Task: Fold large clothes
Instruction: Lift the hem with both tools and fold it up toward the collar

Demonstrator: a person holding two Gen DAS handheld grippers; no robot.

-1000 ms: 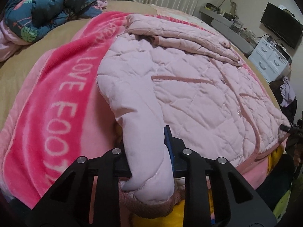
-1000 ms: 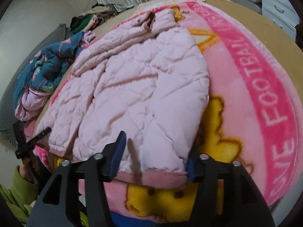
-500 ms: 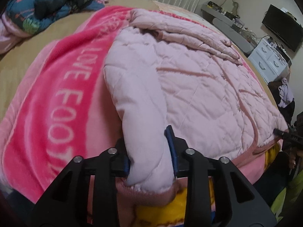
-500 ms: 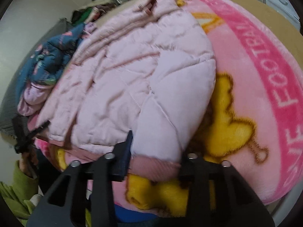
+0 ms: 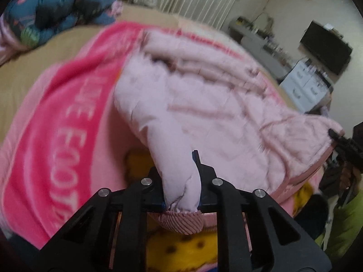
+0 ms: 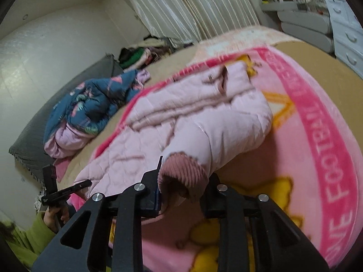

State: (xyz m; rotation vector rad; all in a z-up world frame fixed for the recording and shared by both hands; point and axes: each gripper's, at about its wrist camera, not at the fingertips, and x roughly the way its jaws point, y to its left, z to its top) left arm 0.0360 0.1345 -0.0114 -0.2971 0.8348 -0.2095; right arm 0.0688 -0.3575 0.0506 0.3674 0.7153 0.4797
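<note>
A pale pink quilted jacket (image 5: pixel 204 104) lies on a pink blanket (image 5: pixel 68 136) on the bed; it also shows in the right wrist view (image 6: pixel 181 117). My left gripper (image 5: pixel 181 188) is shut on one sleeve end, its ribbed cuff (image 5: pixel 181 221) hanging below the jaws, lifted off the blanket. My right gripper (image 6: pixel 181 192) is shut on the other sleeve's ribbed cuff (image 6: pixel 181 172), also lifted. The right gripper shows at the far right of the left wrist view (image 5: pixel 340 138), and the left gripper at the lower left of the right wrist view (image 6: pixel 68 188).
A crumpled blue patterned garment (image 6: pixel 90 104) lies on the bed's far side, also seen in the left wrist view (image 5: pixel 56 6). White drawers (image 5: pixel 306 86) and a dark TV (image 5: pixel 326 45) stand by the wall. A clothes pile (image 6: pixel 140 54) sits near the curtains.
Both grippers have closed on the sleeve cuffs and lifted them up off the blanket, pulling the sleeves away from the bed surface.
</note>
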